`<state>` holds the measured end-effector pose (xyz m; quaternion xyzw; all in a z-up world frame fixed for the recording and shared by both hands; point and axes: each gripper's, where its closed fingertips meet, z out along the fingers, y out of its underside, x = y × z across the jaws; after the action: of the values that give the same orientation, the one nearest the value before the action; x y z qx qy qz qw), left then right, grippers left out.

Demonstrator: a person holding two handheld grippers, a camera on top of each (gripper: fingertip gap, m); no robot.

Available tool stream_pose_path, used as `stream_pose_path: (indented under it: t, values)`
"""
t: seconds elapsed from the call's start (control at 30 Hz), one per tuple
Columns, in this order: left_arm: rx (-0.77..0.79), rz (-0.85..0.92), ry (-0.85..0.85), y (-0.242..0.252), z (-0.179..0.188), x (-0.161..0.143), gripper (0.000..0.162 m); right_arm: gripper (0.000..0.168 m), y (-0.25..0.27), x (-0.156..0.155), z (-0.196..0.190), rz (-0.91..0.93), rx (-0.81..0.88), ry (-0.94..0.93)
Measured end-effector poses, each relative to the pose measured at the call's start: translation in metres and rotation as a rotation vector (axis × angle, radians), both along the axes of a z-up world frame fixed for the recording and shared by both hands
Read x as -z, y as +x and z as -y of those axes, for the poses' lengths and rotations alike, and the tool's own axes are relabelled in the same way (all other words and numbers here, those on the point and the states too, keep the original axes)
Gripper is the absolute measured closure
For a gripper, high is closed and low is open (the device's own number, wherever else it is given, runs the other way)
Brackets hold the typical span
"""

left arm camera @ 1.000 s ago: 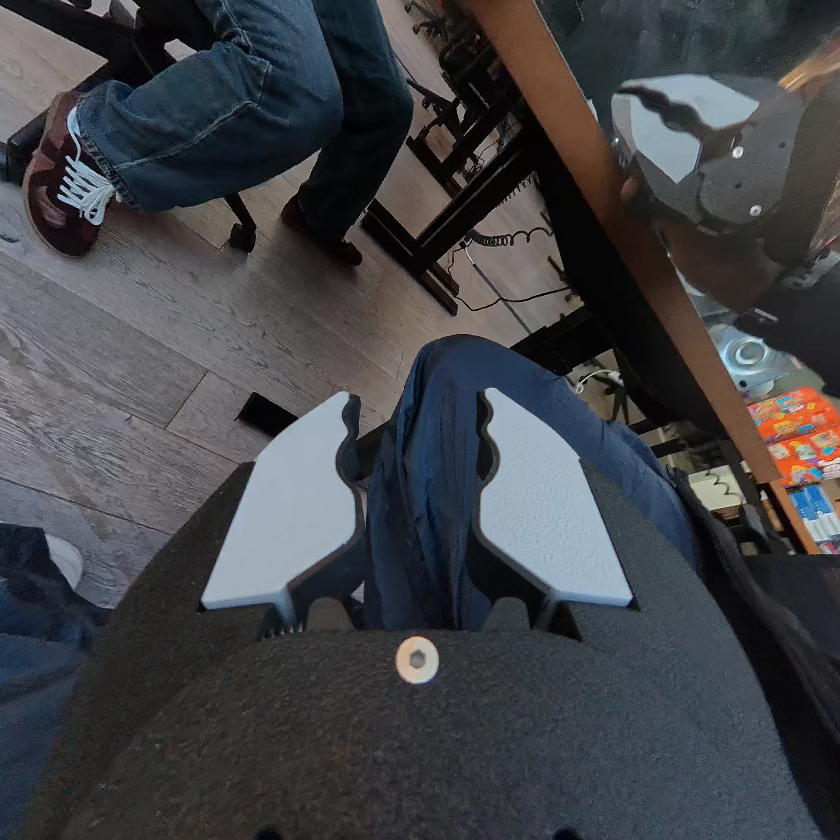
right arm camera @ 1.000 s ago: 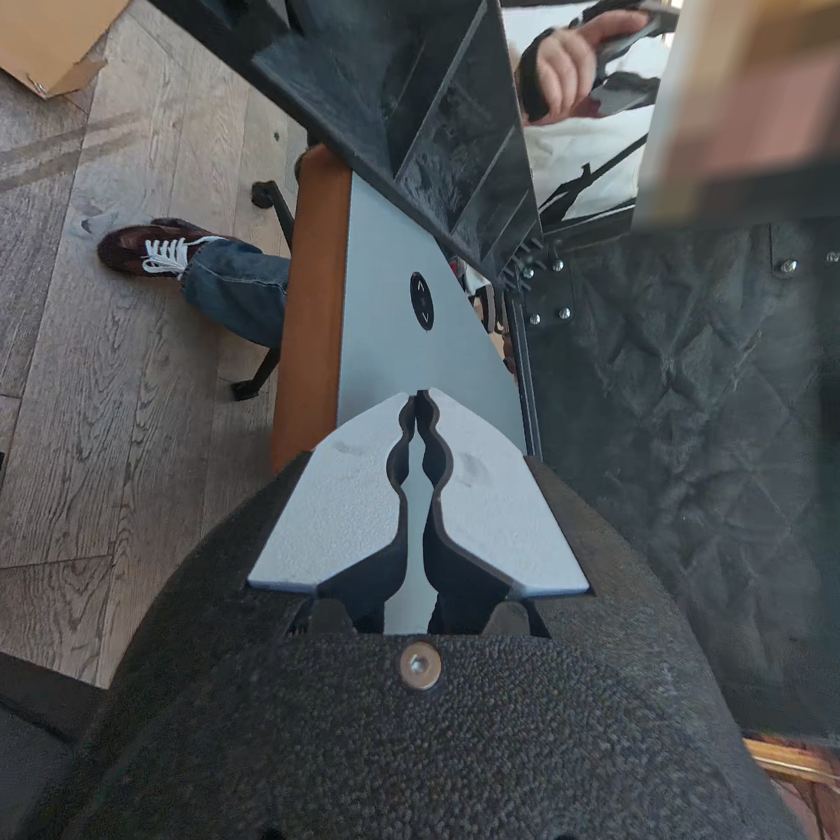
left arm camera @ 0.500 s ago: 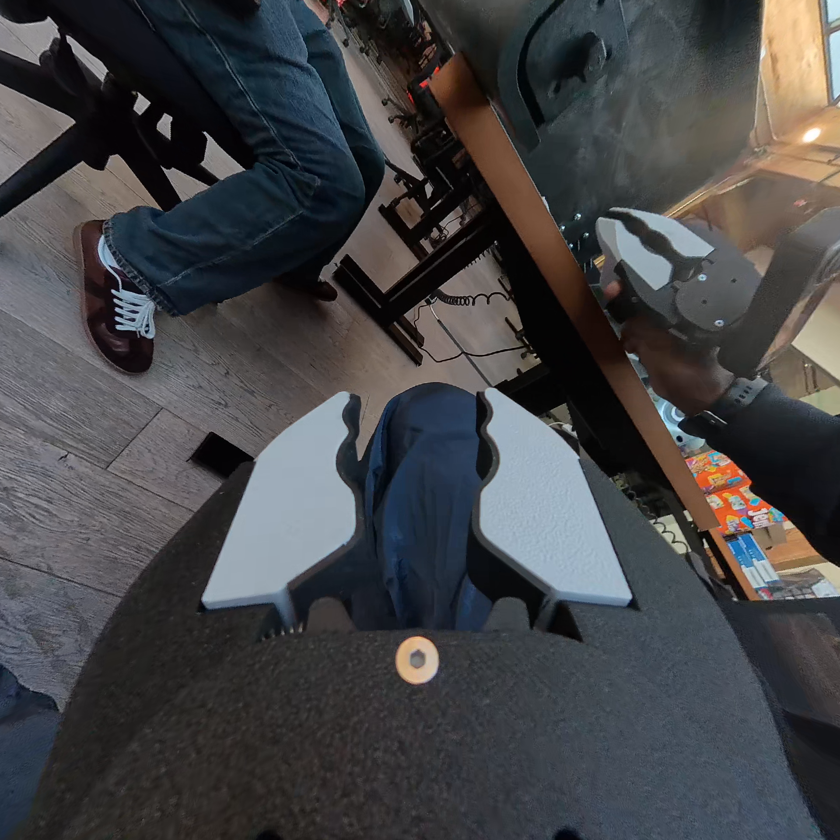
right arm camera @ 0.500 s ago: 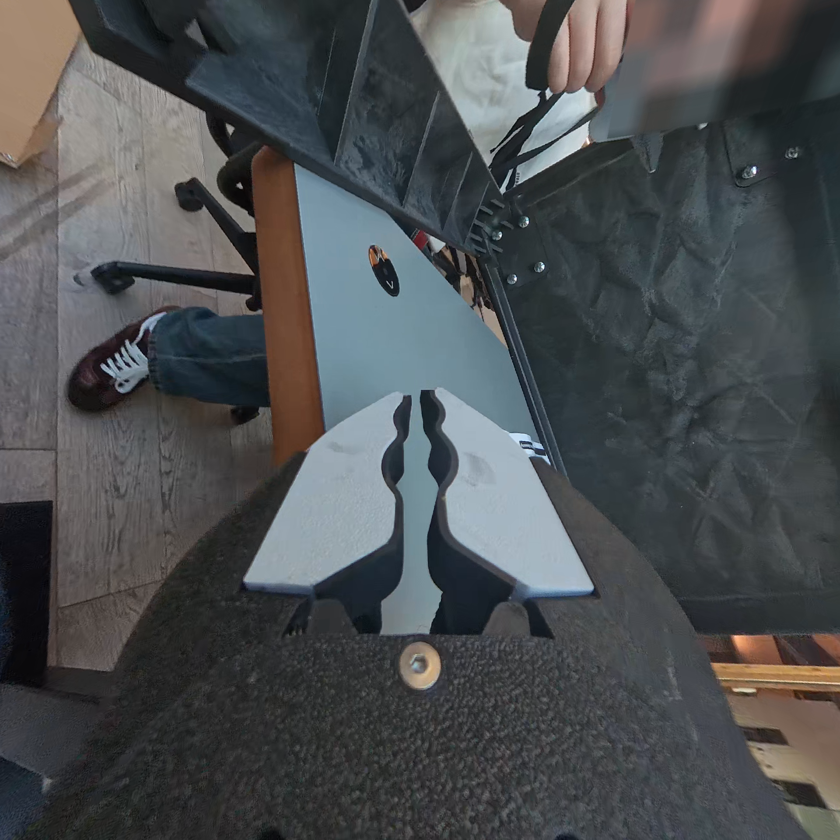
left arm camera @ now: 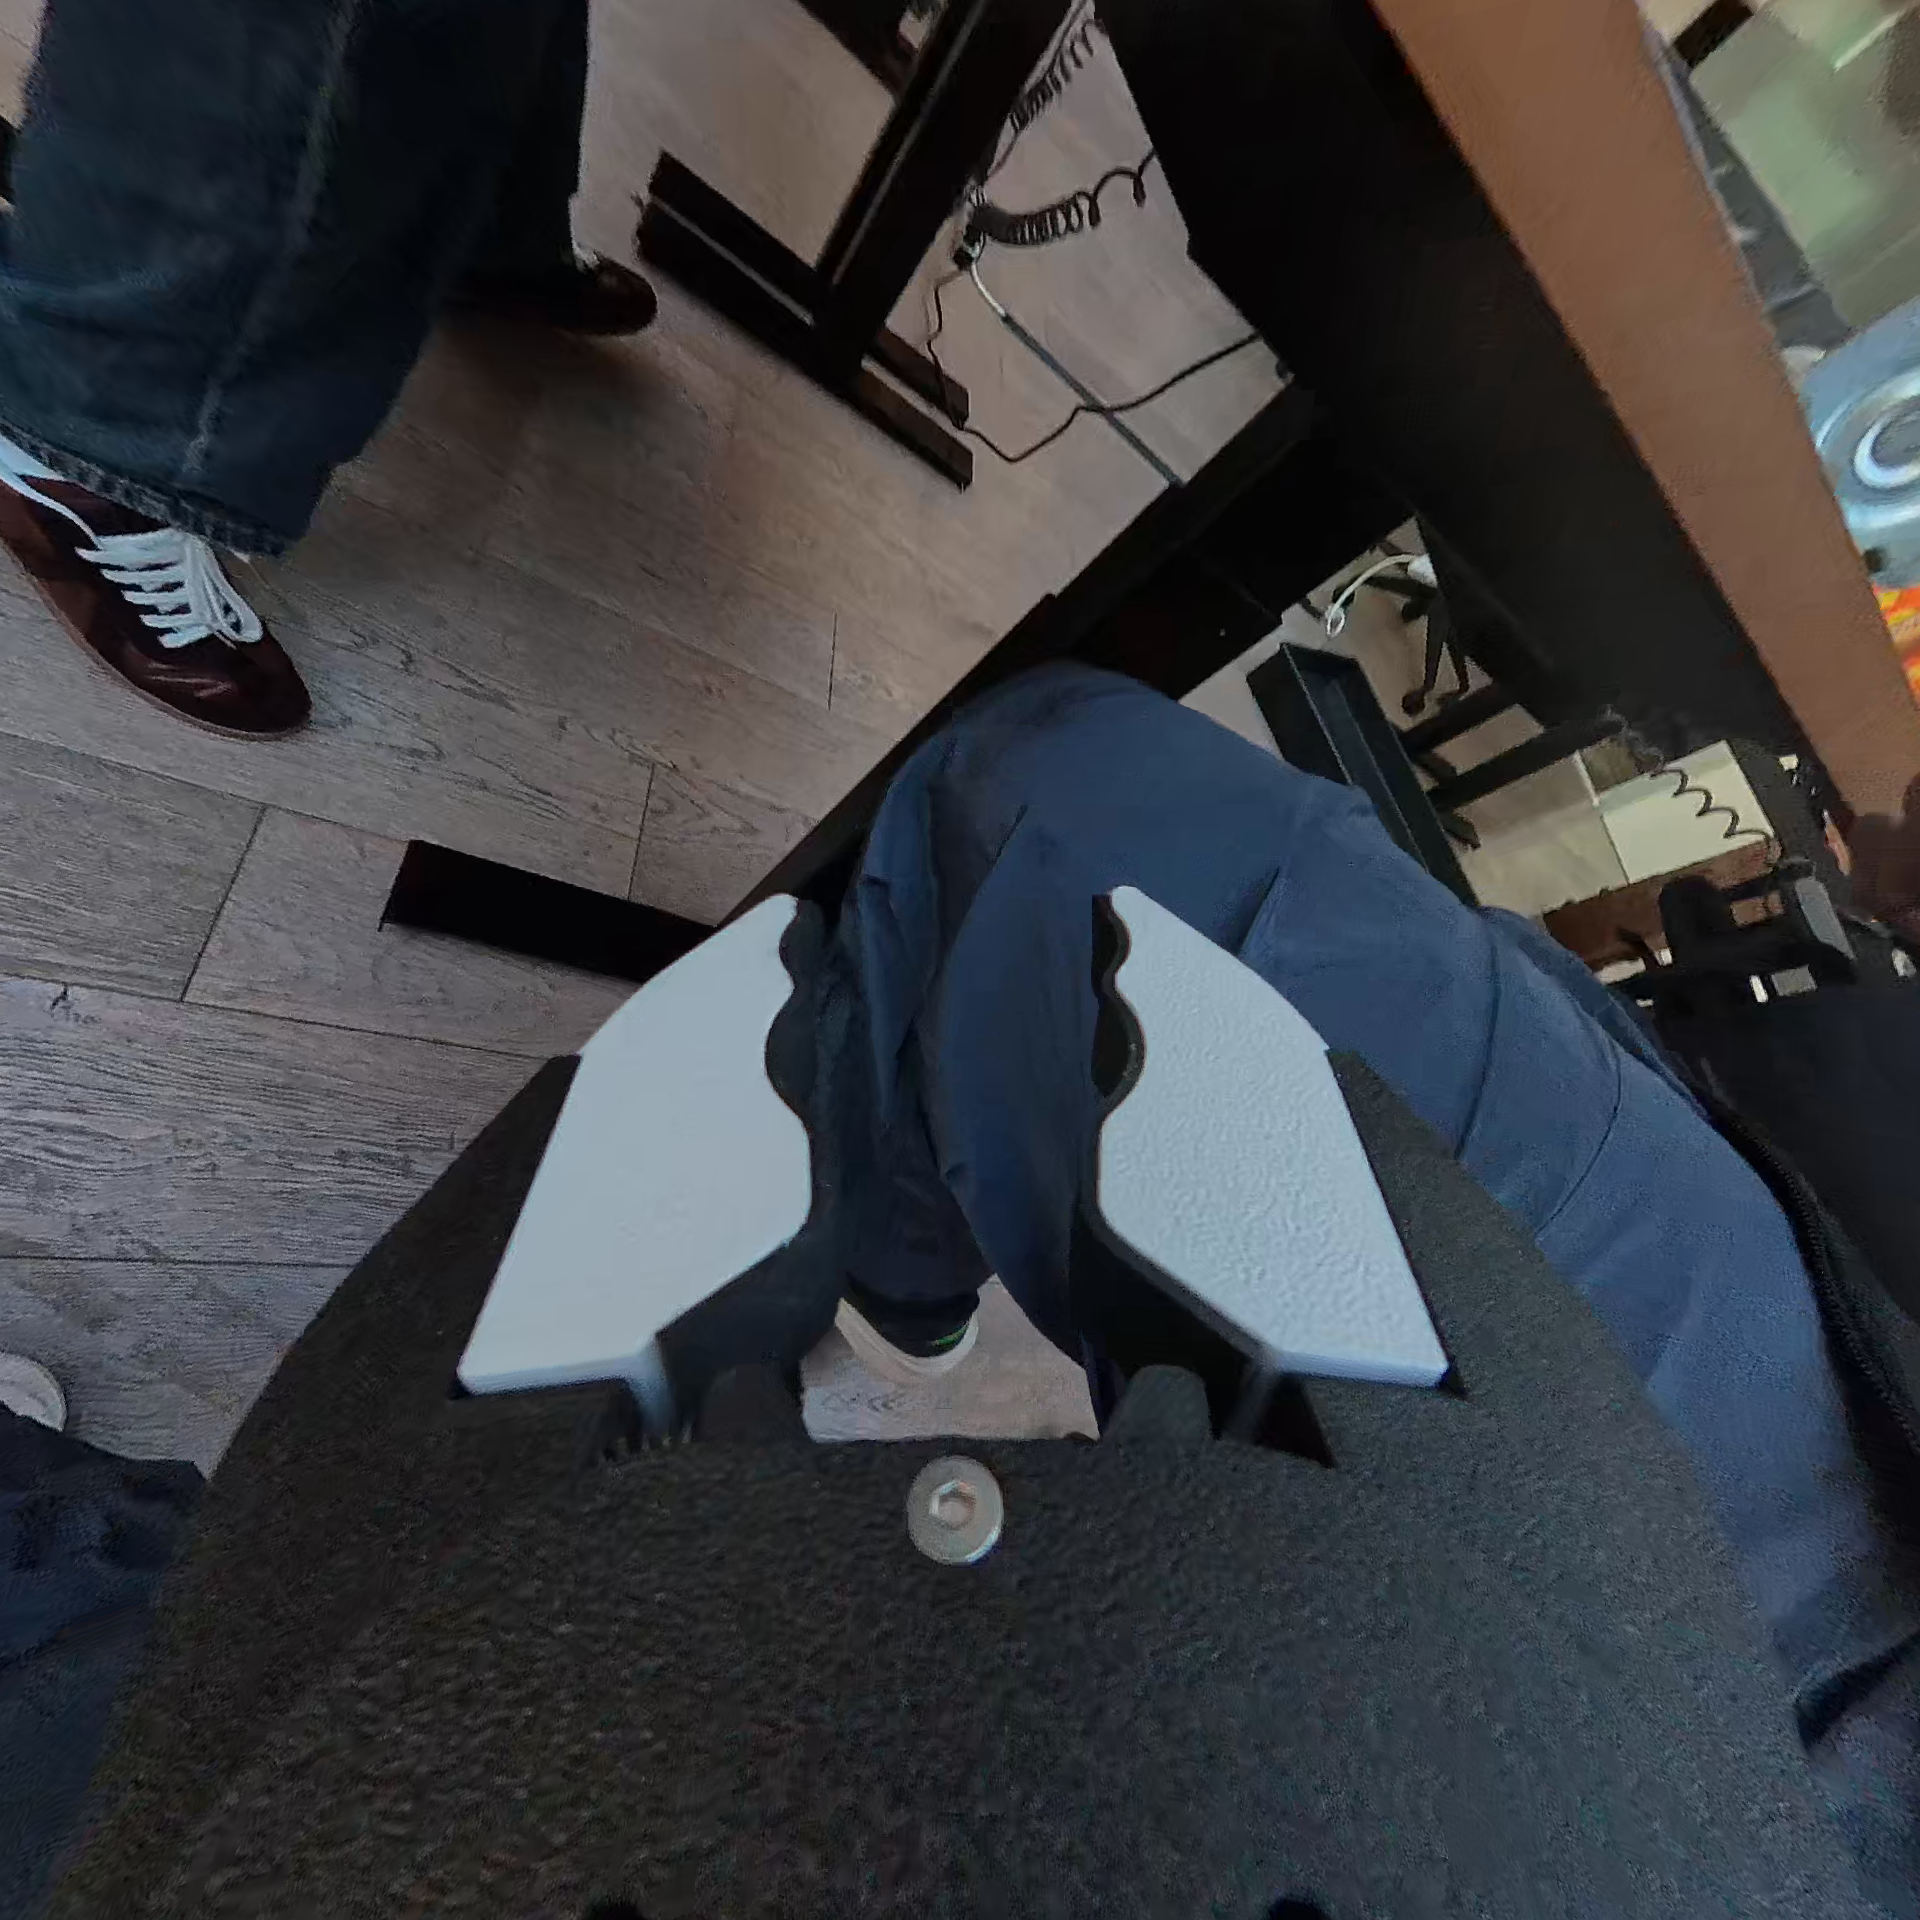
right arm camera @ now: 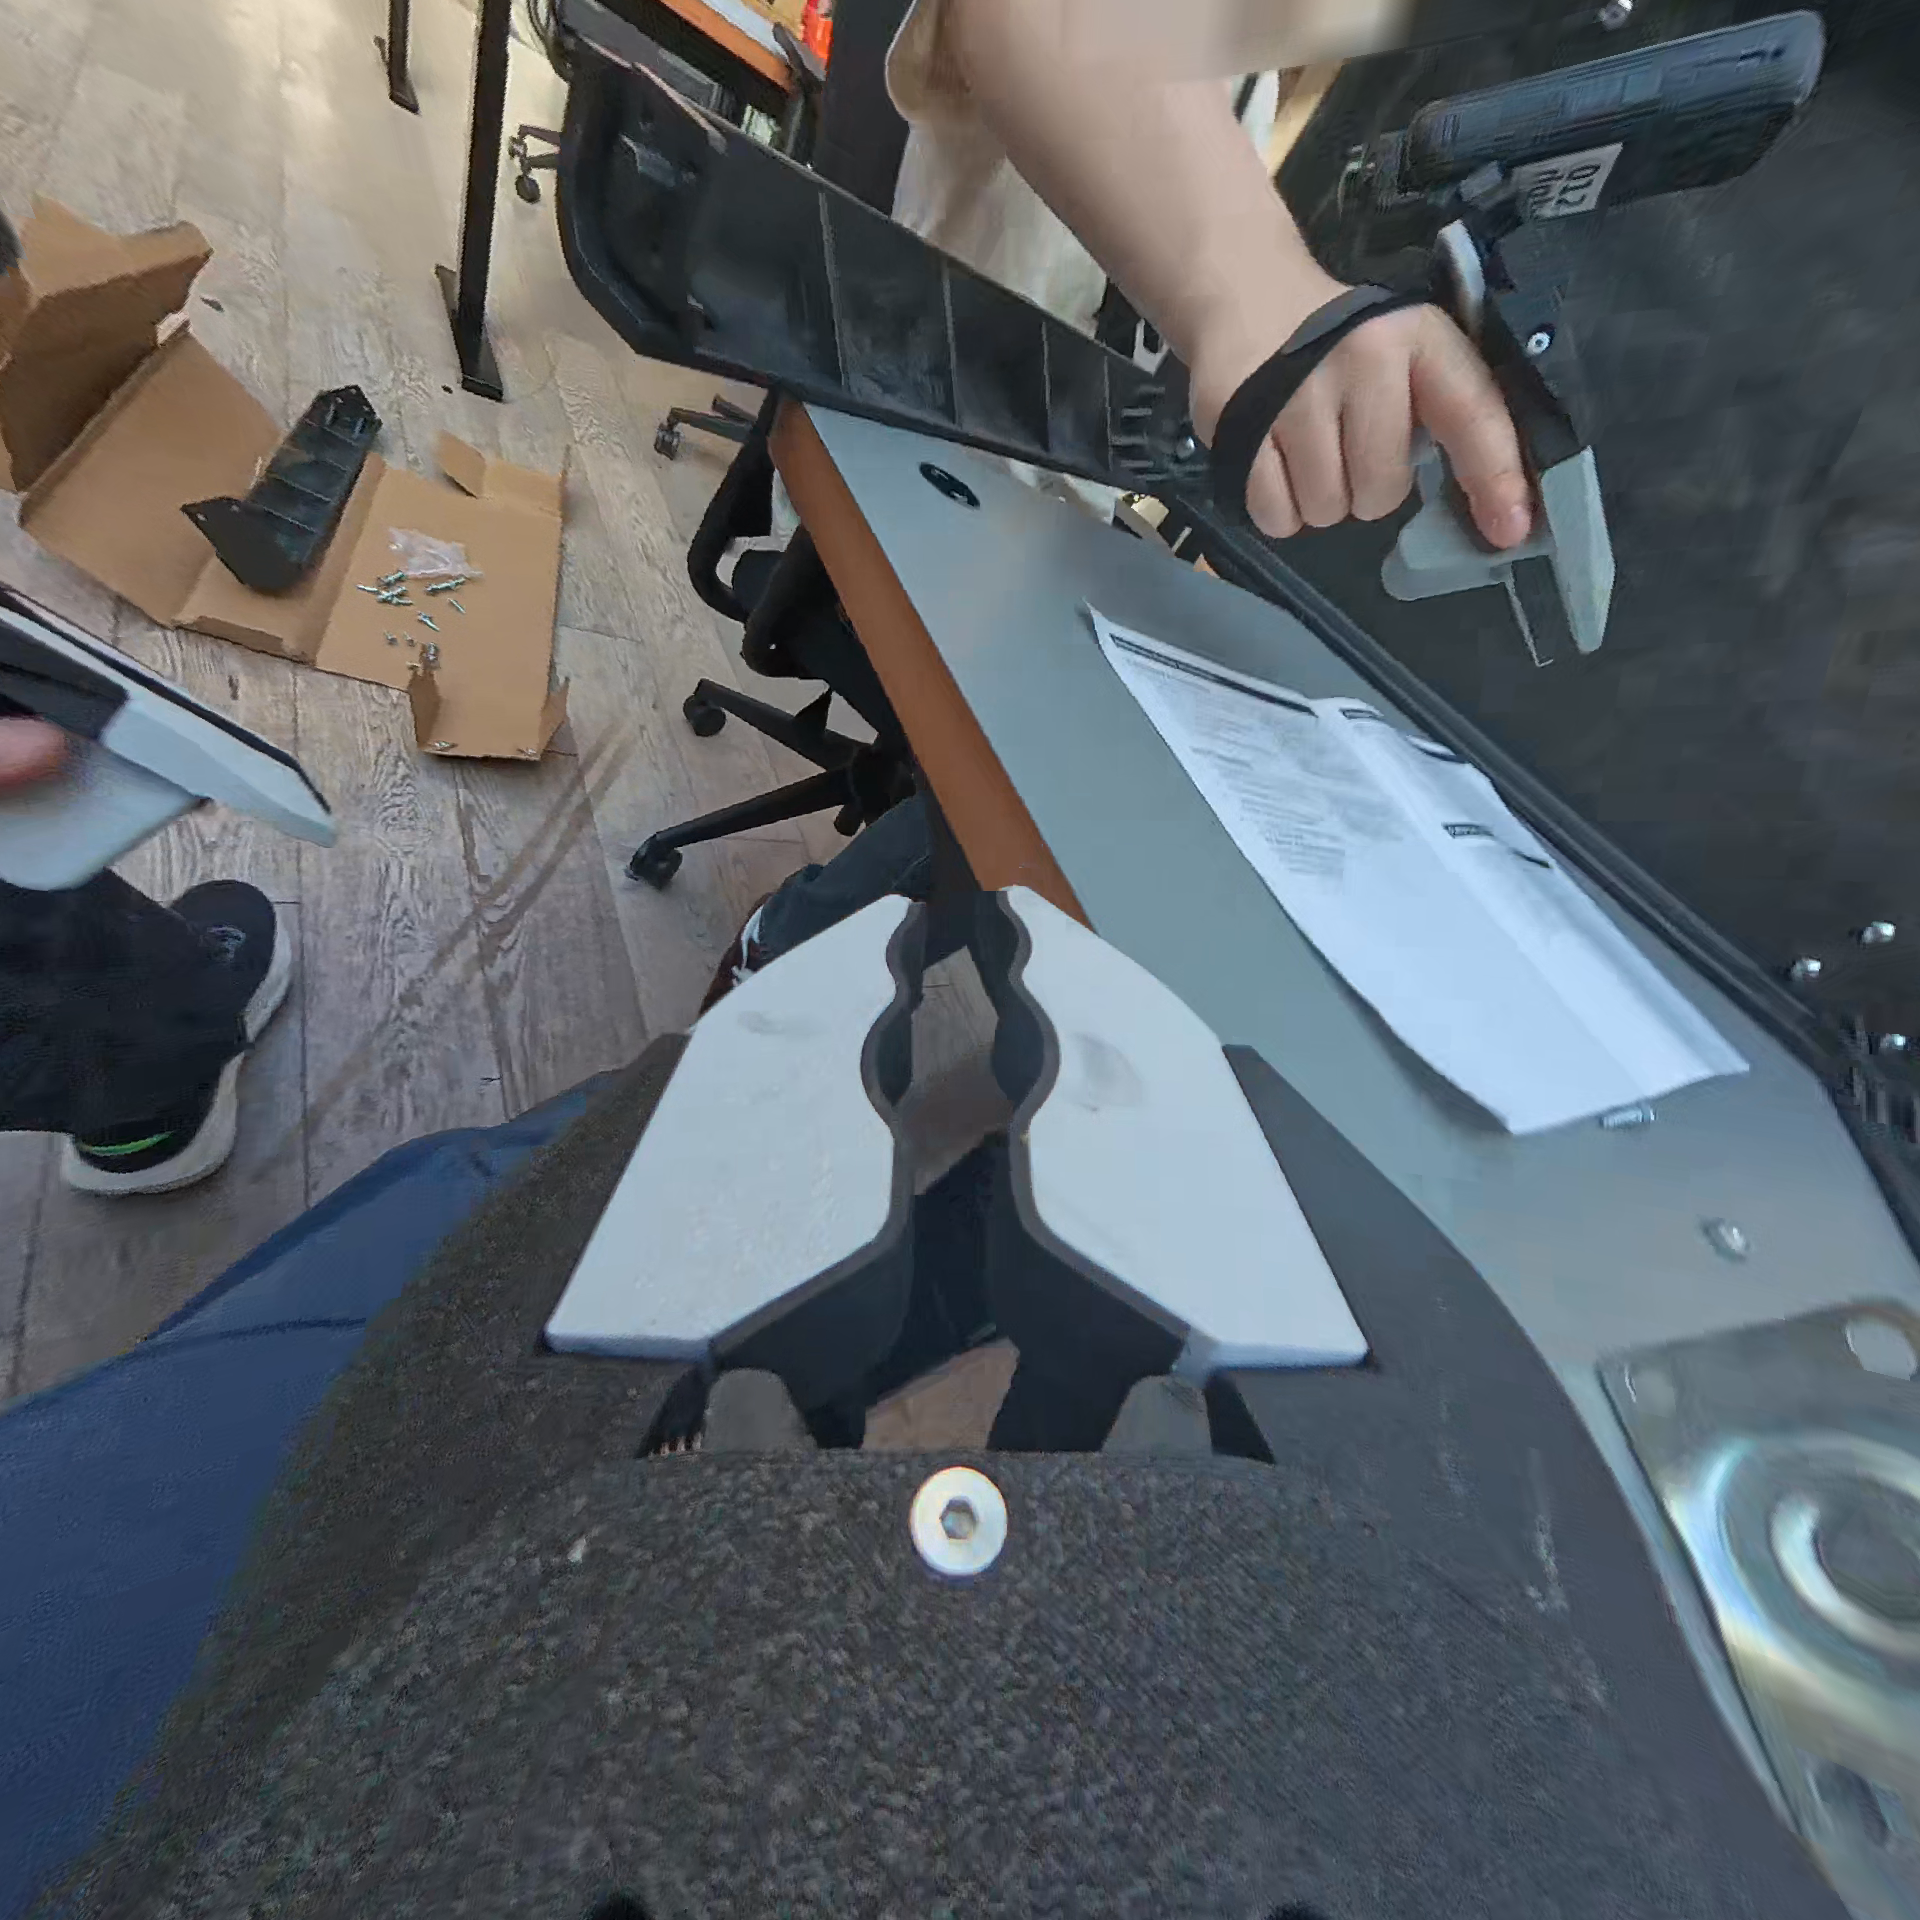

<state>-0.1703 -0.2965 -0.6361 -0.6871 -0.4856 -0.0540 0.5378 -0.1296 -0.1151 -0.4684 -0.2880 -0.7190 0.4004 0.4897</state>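
The left gripper [left arm camera: 945, 940] is hanging with fingers spread wide over a dark blue trouser leg [left arm camera: 1351, 997], gripping nothing, while the right gripper [right arm camera: 961, 935], fingers narrowly parted and empty, is hovering beside the grey orange-edged worktop [right arm camera: 1195, 883] bearing a white printed leaflet [right arm camera: 1392, 862]

A grey tabletop [right arm camera: 1174, 821] with an orange-brown wooden edge carries an open printed booklet [right arm camera: 1392, 873], lying flat near its far side, with a small screw [right arm camera: 1627, 1118] just beside the booklet's near corner and a shiny metal mounting plate [right arm camera: 1787, 1538] further toward the near end. The wood-plank floor [right arm camera: 436, 935] bears flattened cardboard [right arm camera: 343, 582]; on it rest a black ribbed plastic part [right arm camera: 286, 499] and scattered loose screws [right arm camera: 416, 592]. An office chair base [right arm camera: 769, 800] stands by the table.
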Motion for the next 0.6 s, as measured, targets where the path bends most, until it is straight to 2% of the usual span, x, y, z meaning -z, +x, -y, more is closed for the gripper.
stream_pose_path:
  t: [0.03, 0.1, 0.2, 0.27, 0.33, 0.43, 0.6]
  values:
    - [0.026, 0.005, -0.019, 0.001, -0.01, 0.002, 0.111, 0.159, 0.011, -0.005, -0.011, 0.001, 0.012, -0.042]
    - [0.068, 0.0, -0.059, 0.003, -0.028, 0.002, 0.11, 0.16, 0.022, -0.035, -0.036, -0.02, 0.031, -0.12]
    - [0.112, -0.023, -0.106, 0.004, -0.047, -0.007, 0.11, 0.158, 0.009, -0.094, -0.098, -0.025, 0.084, -0.209]
    - [0.121, -0.044, -0.108, 0.002, -0.058, -0.012, 0.11, 0.153, -0.006, -0.119, -0.139, 0.027, 0.082, -0.293]
    - [0.124, -0.058, -0.115, 0.002, -0.065, -0.009, 0.11, 0.151, -0.022, -0.125, -0.175, 0.07, 0.079, -0.269]
    - [0.147, 0.017, -0.182, 0.009, -0.063, 0.019, 0.109, 0.148, -0.042, -0.121, -0.217, 0.125, 0.12, -0.249]
    - [0.149, 0.033, -0.218, 0.012, -0.048, 0.025, 0.108, 0.147, -0.053, -0.114, -0.229, 0.142, 0.11, -0.317]
